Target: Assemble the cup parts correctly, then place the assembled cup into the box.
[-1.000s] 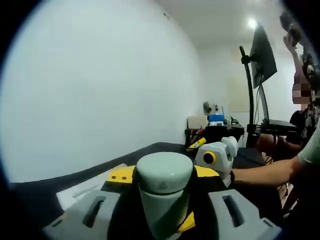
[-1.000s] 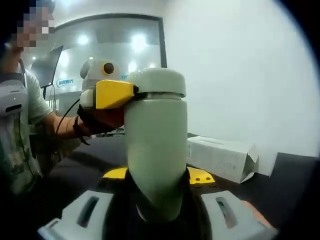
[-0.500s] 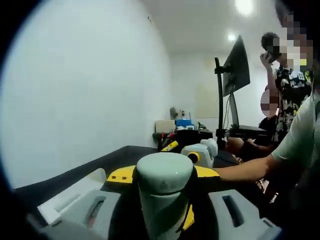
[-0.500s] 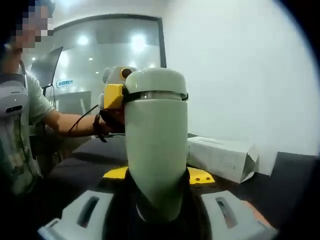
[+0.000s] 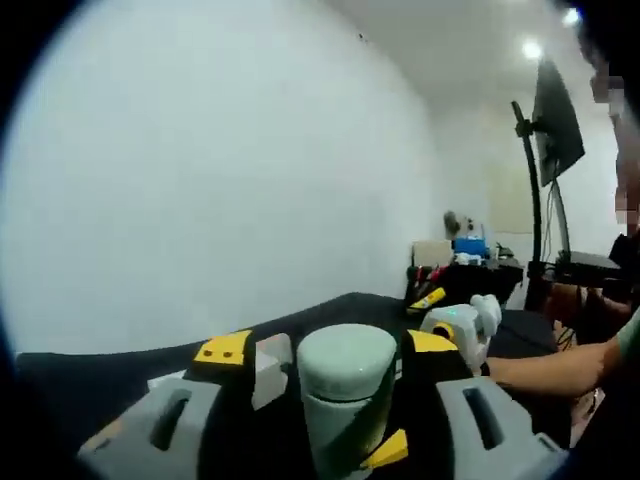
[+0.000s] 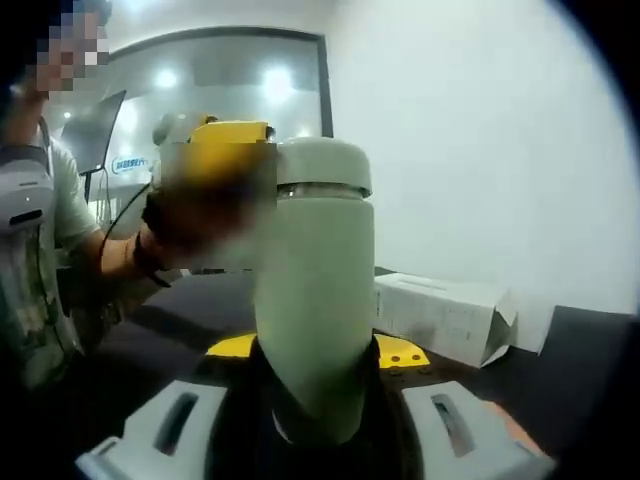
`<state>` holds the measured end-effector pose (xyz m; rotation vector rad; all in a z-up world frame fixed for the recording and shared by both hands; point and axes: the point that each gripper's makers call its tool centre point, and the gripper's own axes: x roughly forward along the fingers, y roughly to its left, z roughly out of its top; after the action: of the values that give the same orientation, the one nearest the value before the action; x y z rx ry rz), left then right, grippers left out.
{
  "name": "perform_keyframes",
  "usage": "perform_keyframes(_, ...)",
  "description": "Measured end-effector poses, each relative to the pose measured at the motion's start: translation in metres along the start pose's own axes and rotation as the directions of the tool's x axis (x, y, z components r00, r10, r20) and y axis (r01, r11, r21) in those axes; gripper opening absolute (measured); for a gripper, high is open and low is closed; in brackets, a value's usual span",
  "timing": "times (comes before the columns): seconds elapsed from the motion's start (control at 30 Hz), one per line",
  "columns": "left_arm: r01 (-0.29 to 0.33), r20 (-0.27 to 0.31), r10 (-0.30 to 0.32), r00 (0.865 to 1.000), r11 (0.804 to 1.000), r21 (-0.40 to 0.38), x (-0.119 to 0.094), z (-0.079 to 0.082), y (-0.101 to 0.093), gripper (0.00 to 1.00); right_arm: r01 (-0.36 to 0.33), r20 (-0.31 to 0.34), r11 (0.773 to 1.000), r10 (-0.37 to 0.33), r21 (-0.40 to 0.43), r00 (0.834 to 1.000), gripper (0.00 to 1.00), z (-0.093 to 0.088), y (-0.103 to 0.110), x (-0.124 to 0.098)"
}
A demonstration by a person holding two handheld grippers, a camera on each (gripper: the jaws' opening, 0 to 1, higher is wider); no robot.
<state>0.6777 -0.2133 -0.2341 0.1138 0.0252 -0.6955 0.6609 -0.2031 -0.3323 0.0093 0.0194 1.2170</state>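
Blurred by motion, the left gripper (image 6: 215, 185) had swung across one pale green plastic cup (image 6: 315, 290). Both grippers clasped it; the right gripper (image 6: 318, 425) gripped its base. One white cardboard box (image 6: 445, 315) lay beyond.

Right claw (image 6: 315, 425) grips the pale green cup (image 6: 313, 300) upright between its jaws, lid on top. Left claw (image 6: 215, 170) (blurred, yellow-tipped) sits against the lid's left side. White box (image 6: 445, 315) lies on the dark worktop (image 6: 580, 350), right.

One pale green cup (image 6: 315, 300), one white box (image 6: 445, 315) on one black table (image 6: 570, 370), two tongs, one monitor (image 5: 555, 120).
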Motion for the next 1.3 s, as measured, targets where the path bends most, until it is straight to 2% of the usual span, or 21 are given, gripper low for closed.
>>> perform_keyframes(0.03,0.027,0.016,-0.027,1.000,0.999,-0.023,0.007,0.003,-0.002,0.55,0.001,0.001,1.000,-0.001,-0.001,1.000,0.40,0.000,-0.001,0.000)
perform_keyframes(0.07,0.025,-0.008,-0.026,1.000,0.995,-0.099,0.008,-0.001,-0.005,0.54,0.001,0.001,1.000,-0.001,0.001,1.000,0.40,0.000,-0.005,-0.001)
perform_keyframes(0.13,0.007,0.016,-0.005,1.000,0.995,-0.102,0.006,0.002,-0.006,0.54,0.001,0.001,1.000,-0.001,0.002,1.000,0.40,0.000,-0.007,-0.001)
perform_keyframes(0.17,-0.033,0.001,0.033,0.999,0.997,-0.074,0.004,0.000,-0.003,0.49,0.002,0.002,1.000,-0.002,0.002,1.000,0.40,0.000,-0.007,-0.001)
perform_keyframes(0.23,-0.051,0.015,0.052,0.999,0.996,-0.068,0.003,0.001,-0.004,0.42,0.003,0.003,1.000,-0.003,0.002,1.000,0.40,0.000,-0.010,-0.001)
perform_keyframes(0.3,-0.026,0.006,0.026,1.000,0.996,-0.091,0.004,-0.001,-0.010,0.40,0.005,0.004,1.000,-0.005,0.004,1.000,0.40,0.000,-0.012,-0.002)
perform_keyframes(0.47,0.006,0.019,-0.005,1.000,1.000,-0.029,0.005,0.000,-0.015,0.38,0.006,0.004,1.000,-0.006,0.011,1.000,0.40,0.000,-0.020,-0.003)
perform_keyframes(0.5,0.040,0.024,-0.040,0.999,0.999,-0.018,0.007,0.001,-0.016,0.38,0.006,0.005,1.000,-0.006,0.009,1.000,0.40,0.001,-0.020,-0.004)
perform_keyframes(0.57,0.047,0.013,-0.046,0.999,0.998,-0.047,0.006,0.001,-0.012,0.37,0.006,0.007,1.000,-0.006,0.006,1.000,0.40,0.000,-0.017,-0.003)
perform_keyframes(0.67,0.106,0.019,-0.105,0.994,0.993,-0.042,0.006,0.000,-0.012,0.37,0.005,0.007,1.000,-0.005,0.003,1.000,0.40,0.000,-0.015,-0.002)
perform_keyframes(0.7,0.161,0.033,-0.160,0.987,0.987,-0.021,0.007,0.001,-0.016,0.37,0.003,0.007,1.000,-0.003,0.003,1.000,0.40,0.000,-0.015,-0.003)
perform_keyframes(0.77,0.226,0.040,-0.224,0.974,0.972,-0.068,0.007,0.000,-0.015,0.37,0.003,0.007,1.000,-0.003,0.002,1.000,0.40,0.000,-0.014,-0.003)
perform_keyframes(0.8,0.293,0.054,-0.291,0.955,0.955,-0.048,0.006,0.000,-0.017,0.37,0.001,0.007,1.000,-0.001,-0.001,1.000,0.40,0.000,-0.013,-0.003)
perform_keyframes(0.83,0.299,0.056,-0.296,0.953,0.953,-0.048,0.006,0.000,-0.011,0.37,0.003,0.006,1.000,-0.003,-0.002,1.000,0.40,0.000,-0.012,-0.003)
perform_keyframes(0.9,0.384,0.087,-0.383,0.920,0.923,0.002,0.007,0.001,-0.018,0.37,0.002,0.008,1.000,-0.002,-0.004,1.000,0.40,0.001,-0.011,-0.002)
perform_keyframes(0.97,0.445,0.095,-0.441,0.893,0.895,-0.022,0.009,0.001,-0.017,0.37,0.003,0.009,1.000,-0.003,-0.003,1.000,0.40,0.000,-0.014,-0.002)
perform_keyframes(1.07,0.498,0.104,-0.492,0.864,0.866,-0.038,0.013,0.001,-0.015,0.37,0.008,0.011,1.000,-0.008,0.005,1.000,0.40,0.001,-0.015,-0.002)
perform_keyframes(1.2,0.484,0.077,-0.482,0.873,0.875,-0.009,0.013,0.003,-0.017,0.38,0.014,0.016,1.000,-0.014,0.012,1.000,0.40,0.001,-0.016,-0.002)
perform_keyframes(1.23,0.473,0.076,-0.472,0.878,0.881,0.011,0.011,0.003,-0.017,0.38,0.014,0.018,1.000,-0.014,0.011,1.000,0.40,0.001,-0.015,-0.002)
perform_keyframes(1.27,0.440,0.082,-0.438,0.895,0.898,-0.002,0.013,0.005,-0.013,0.42,0.013,0.018,1.000,-0.014,0.010,1.000,0.40,0.001,-0.015,-0.002)
perform_keyframes(1.3,0.426,0.080,-0.424,0.902,0.904,-0.013,0.013,0.005,-0.012,0.50,0.012,0.017,1.000,-0.012,0.003,1.000,0.40,0.001,-0.014,-0.002)
